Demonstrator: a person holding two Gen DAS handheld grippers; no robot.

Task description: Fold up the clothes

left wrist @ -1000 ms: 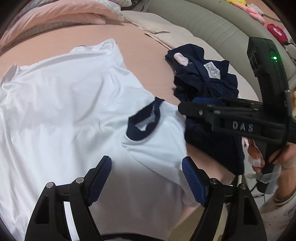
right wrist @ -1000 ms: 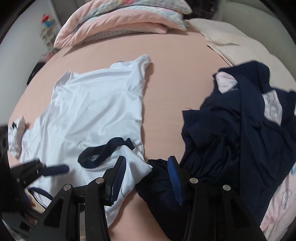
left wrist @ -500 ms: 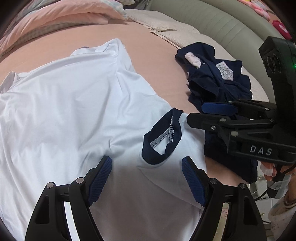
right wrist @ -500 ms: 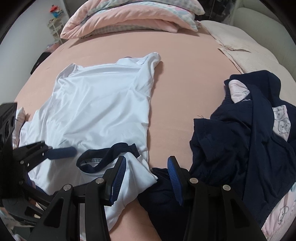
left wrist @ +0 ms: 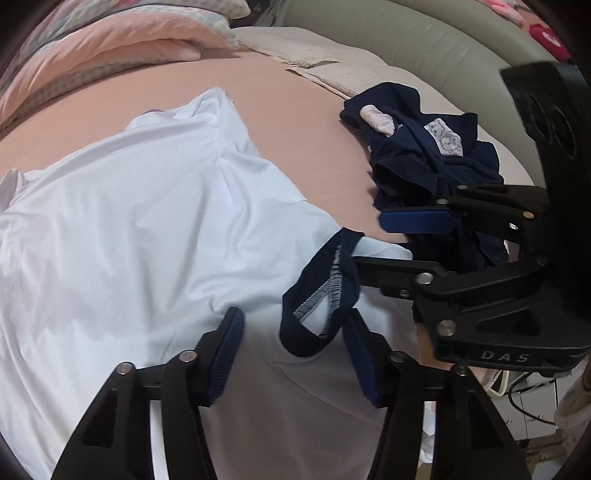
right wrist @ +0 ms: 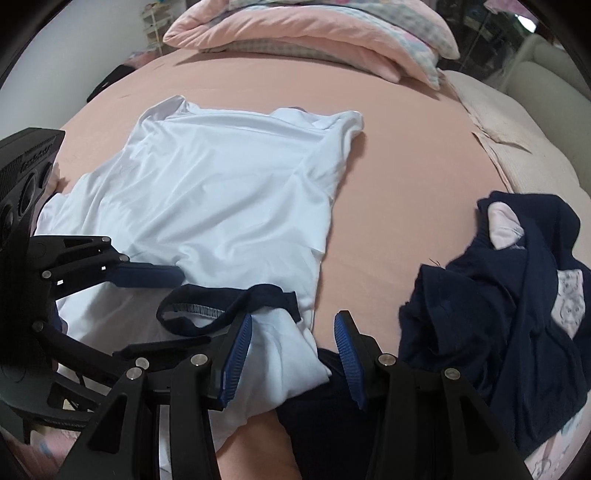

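since a second ago the left hand-held gripper [left wrist: 291,354] has drawn its blue pads in from a wide spread and is closing now, with the navy collar [left wrist: 321,295] of the white t-shirt [left wrist: 147,221] between them; the right pad sits against the collar, the left pad is not yet on the cloth. the collar, earlier lying ahead of the pads, now sits right between them. the right hand-held gripper [right wrist: 291,358] has held the same half-open spread, now reaching closer to the collar; its jaws straddle the shirt's folded shoulder corner, whether pressing i cannot tell. the shirt lies spread on the pink bed [right wrist: 399,177], collar toward the person. a navy clothes heap [right wrist: 517,314] lies well apart to the right, pillows [right wrist: 314,33] at the far end.
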